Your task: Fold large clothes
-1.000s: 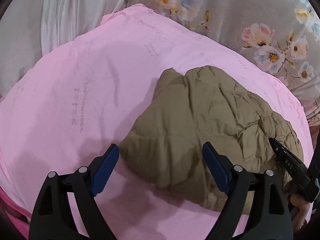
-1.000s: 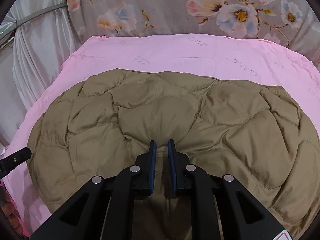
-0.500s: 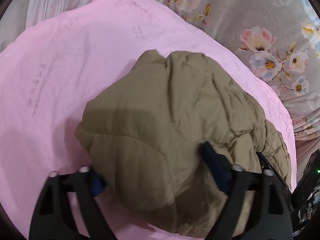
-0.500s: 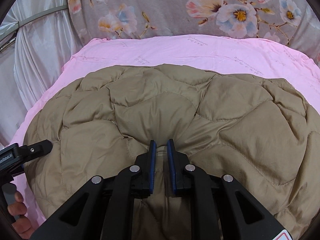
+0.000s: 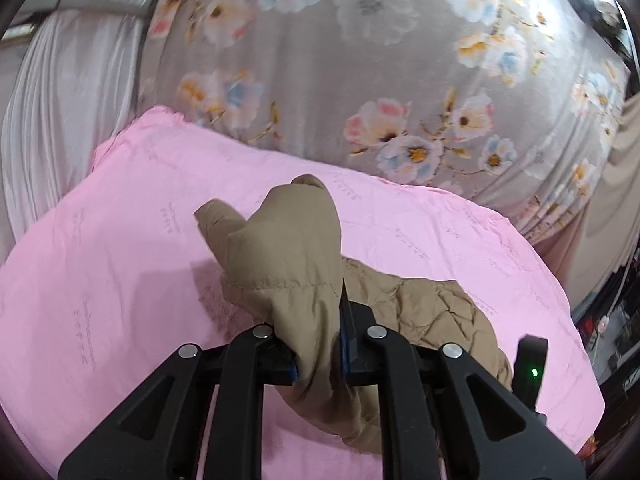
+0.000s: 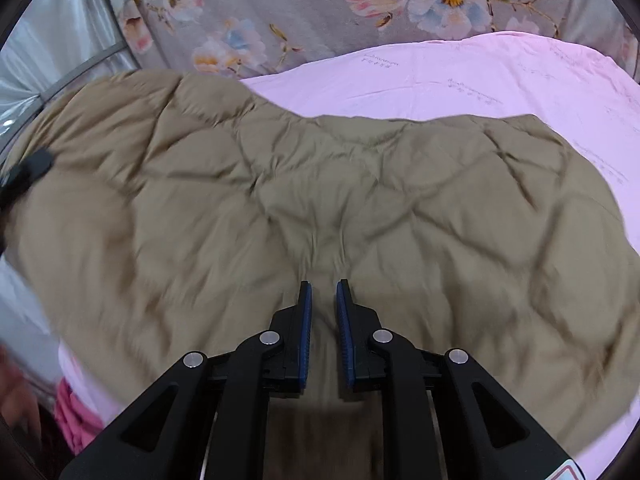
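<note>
Between the left gripper's (image 5: 320, 344) fingers, which have just been closing, a bunched fold of the tan quilted jacket (image 5: 288, 248) is clamped and lifted. Right gripper (image 6: 323, 316) clenched on the jacket's near edge. Jacket spreads over pink sheet (image 6: 460, 80); floral fabric (image 5: 360, 60) behind.

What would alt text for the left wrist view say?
The left gripper jaws pinch a bunched fold of a tan quilted jacket, lifted off a pink sheet. The rest of the jacket trails right; a grey floral cloth hangs behind.
</note>
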`<action>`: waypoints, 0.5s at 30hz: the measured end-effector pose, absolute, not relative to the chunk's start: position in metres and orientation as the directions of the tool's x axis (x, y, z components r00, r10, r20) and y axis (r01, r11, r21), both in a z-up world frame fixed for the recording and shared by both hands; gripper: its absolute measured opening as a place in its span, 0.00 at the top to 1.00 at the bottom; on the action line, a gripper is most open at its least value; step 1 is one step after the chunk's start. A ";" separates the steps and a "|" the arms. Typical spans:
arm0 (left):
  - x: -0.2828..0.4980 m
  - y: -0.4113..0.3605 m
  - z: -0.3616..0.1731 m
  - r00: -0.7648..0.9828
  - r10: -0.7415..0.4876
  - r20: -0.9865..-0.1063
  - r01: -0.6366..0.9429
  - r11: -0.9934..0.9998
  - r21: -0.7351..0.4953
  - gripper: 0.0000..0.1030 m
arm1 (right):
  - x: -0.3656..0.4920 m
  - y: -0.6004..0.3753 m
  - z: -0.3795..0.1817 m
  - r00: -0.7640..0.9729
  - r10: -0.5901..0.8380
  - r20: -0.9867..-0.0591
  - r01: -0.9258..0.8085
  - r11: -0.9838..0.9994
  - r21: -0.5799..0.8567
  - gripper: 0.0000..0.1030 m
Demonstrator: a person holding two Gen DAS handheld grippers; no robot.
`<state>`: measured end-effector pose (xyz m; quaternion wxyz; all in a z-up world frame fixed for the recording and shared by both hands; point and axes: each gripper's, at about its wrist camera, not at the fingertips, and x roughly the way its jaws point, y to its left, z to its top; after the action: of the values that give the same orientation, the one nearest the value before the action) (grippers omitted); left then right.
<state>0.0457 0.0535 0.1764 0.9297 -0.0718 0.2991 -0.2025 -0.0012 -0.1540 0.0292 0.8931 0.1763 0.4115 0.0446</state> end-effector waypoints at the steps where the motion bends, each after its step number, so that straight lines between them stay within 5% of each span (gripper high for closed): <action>1: 0.042 0.051 0.179 0.736 -0.426 -0.526 0.346 0.905 -0.248 0.88 | -0.007 -0.150 0.027 0.639 0.247 -0.728 0.047 0.933 0.357 0.85; 6: 0.020 0.036 0.192 0.727 -0.463 -0.508 0.410 0.885 -0.220 0.90 | 0.014 -0.120 0.011 0.582 0.349 -0.735 -0.040 0.915 0.403 0.91; 15: 0.002 -0.035 0.175 0.643 -0.526 -0.557 0.553 0.822 -0.137 0.90 | 0.039 -0.126 -0.004 0.558 0.572 -0.602 -0.078 0.758 0.648 0.93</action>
<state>0.0019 -0.0349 0.1753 0.9062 0.0226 0.2998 -0.2975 0.0390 -0.1262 -0.0037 0.8340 0.2886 0.4281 0.1946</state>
